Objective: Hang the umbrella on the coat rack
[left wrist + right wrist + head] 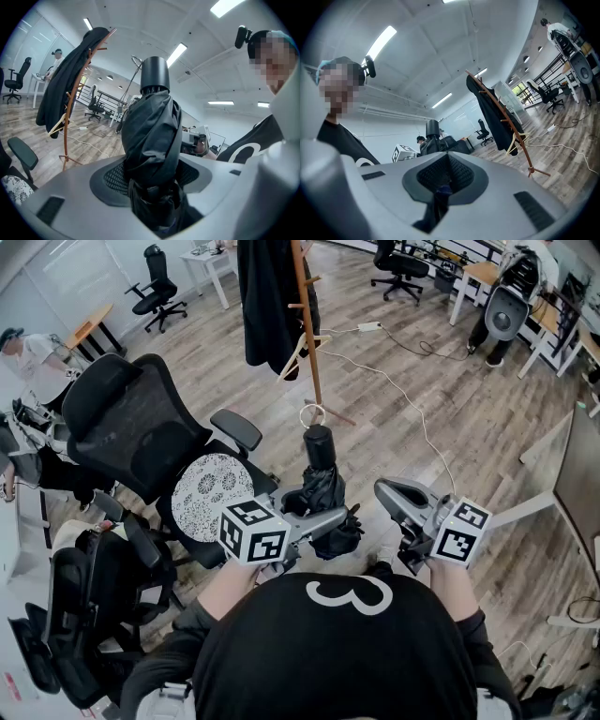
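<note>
A folded black umbrella (321, 486) stands upright between the jaws of my left gripper (314, 517), which is shut on its bunched canopy. Its round black handle (319, 441) points up, with a thin wrist loop (312, 414) above it. In the left gripper view the umbrella (152, 136) fills the middle and rises out of the gripper (154, 187). The wooden coat rack (309, 334) stands ahead across the floor, carrying a black coat (267, 296) and a hanger (298, 354). To the right of the umbrella my right gripper (389, 491) is shut and holds nothing. The right gripper view also shows the coat rack (511, 126) and the umbrella (432, 136).
A black mesh office chair (141, 427) with a patterned round cushion (211, 493) stands close on the left, another chair (84, 615) beside it. A white cable (403, 399) runs over the wood floor past the rack's base. A desk edge (572, 465) is at right. A person (28, 348) sits far left.
</note>
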`<state>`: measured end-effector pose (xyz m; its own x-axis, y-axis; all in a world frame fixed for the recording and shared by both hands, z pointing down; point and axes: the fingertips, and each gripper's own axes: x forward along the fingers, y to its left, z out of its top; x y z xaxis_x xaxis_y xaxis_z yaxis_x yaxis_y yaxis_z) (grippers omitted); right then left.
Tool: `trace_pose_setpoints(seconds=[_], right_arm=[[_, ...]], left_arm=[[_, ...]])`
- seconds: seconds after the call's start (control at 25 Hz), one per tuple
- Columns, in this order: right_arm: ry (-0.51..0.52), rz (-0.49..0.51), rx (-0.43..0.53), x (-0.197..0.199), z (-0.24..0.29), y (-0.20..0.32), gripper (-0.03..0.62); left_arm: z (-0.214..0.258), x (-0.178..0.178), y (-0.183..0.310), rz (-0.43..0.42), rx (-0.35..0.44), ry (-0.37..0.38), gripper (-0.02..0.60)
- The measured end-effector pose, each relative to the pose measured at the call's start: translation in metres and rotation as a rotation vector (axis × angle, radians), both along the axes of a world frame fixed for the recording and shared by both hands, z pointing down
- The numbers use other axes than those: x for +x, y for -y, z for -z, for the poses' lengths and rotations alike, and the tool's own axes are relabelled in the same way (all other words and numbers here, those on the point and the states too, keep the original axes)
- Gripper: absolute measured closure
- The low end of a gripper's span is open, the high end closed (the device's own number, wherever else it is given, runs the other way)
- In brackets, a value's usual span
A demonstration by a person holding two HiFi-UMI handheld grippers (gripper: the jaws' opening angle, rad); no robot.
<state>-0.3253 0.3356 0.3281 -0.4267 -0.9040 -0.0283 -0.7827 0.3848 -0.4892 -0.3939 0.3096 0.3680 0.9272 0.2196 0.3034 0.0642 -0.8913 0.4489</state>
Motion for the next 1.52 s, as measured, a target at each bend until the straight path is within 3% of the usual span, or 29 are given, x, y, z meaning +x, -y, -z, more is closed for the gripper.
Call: trace_pose_setpoints(seconds=[0.36, 0.68, 1.04, 1.52], right_arm=[[-0.006, 0.014, 0.004, 0.01, -0.002, 0.007, 0.568], [0.023, 0.022, -0.004, 0.048, -0.002, 0.018, 0.568], [0.045, 0.033, -0.034, 0.114, -0.013, 0.032, 0.568], [0.057, 0.039, -0.059, 0.237, -0.019, 0.06, 0.568]], left_arm=[[-0.003, 0.012, 0.008, 0.012, 0.013, 0.002, 0.308], [-0.002, 0.048, 0.015, 0.021, 0.016, 0.007, 0.308], [-0.01, 0.112, 0.028, 0.044, -0.006, 0.021, 0.308], [-0.017, 0.235, 0.05, 0.05, -0.02, 0.037, 0.308]])
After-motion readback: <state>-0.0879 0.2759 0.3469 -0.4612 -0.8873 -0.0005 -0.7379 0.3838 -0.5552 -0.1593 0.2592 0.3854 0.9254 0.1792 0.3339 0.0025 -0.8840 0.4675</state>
